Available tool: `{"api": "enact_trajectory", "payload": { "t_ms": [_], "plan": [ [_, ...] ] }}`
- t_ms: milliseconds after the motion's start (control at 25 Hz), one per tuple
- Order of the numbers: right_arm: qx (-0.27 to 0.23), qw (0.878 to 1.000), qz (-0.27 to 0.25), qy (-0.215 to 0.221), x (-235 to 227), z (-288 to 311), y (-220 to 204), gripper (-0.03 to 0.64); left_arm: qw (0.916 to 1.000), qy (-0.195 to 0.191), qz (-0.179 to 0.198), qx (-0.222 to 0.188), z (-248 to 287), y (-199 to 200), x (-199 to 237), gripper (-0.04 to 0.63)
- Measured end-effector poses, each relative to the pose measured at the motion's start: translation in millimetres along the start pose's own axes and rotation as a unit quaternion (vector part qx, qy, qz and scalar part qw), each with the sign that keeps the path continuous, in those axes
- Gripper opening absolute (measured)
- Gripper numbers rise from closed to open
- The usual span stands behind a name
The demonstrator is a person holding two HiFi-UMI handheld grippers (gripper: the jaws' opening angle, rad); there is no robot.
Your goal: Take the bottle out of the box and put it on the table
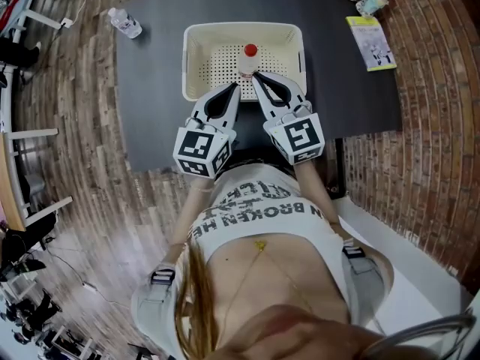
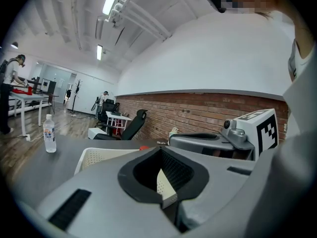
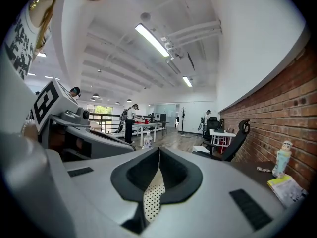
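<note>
L gripper (image 1: 235, 88) & R gripper (image 1: 256, 76) held side by side just ahead of torso (image 1: 262, 235), tips angled inward & nearly meeting, both pointing slightly down, each w/ jaws closed together.

My left tongs (image 2: 161, 148) closed tip to tip, white box (image 2: 96, 157) just beyond, clear bottle (image 2: 48, 133) near left edge of worktop (image 2: 54, 160)

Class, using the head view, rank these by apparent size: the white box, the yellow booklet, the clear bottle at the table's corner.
1. white box
2. yellow booklet
3. clear bottle, narrower than the booklet
</note>
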State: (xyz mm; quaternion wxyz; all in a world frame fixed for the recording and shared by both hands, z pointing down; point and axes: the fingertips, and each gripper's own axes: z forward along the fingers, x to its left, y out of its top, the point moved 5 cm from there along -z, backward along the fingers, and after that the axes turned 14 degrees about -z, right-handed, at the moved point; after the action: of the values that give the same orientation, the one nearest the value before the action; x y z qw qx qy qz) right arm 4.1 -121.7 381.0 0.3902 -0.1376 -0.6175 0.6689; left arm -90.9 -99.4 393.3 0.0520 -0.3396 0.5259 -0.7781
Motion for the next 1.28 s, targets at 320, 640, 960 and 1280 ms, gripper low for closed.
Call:
{"api": "enact_trajectory", "payload": {
  "t_ms": [320,640,960,1280],
  "plan": [
    [-0.003,1.0,0.004,0.011,-3,7,-5,0.009,1.0,0.002,0.002,0.001,9,1,2,0.003],
    [0.001,1.0,0.005,0.018,-6,17,-8,0.009,1.0,0.008,-0.001,0.004,13,2,8,0.003],
    [0.01,1.0,0.002,0.018,-11,28,-16,0.009,0.9999,0.011,-0.006,0.01,14,1,14,0.003],
    [0.042,0.999,-0.008,0.009,-21,44,-37,0.009,0.9996,0.019,-0.01,0.018,14,-2,22,0.003]
  ]
}}
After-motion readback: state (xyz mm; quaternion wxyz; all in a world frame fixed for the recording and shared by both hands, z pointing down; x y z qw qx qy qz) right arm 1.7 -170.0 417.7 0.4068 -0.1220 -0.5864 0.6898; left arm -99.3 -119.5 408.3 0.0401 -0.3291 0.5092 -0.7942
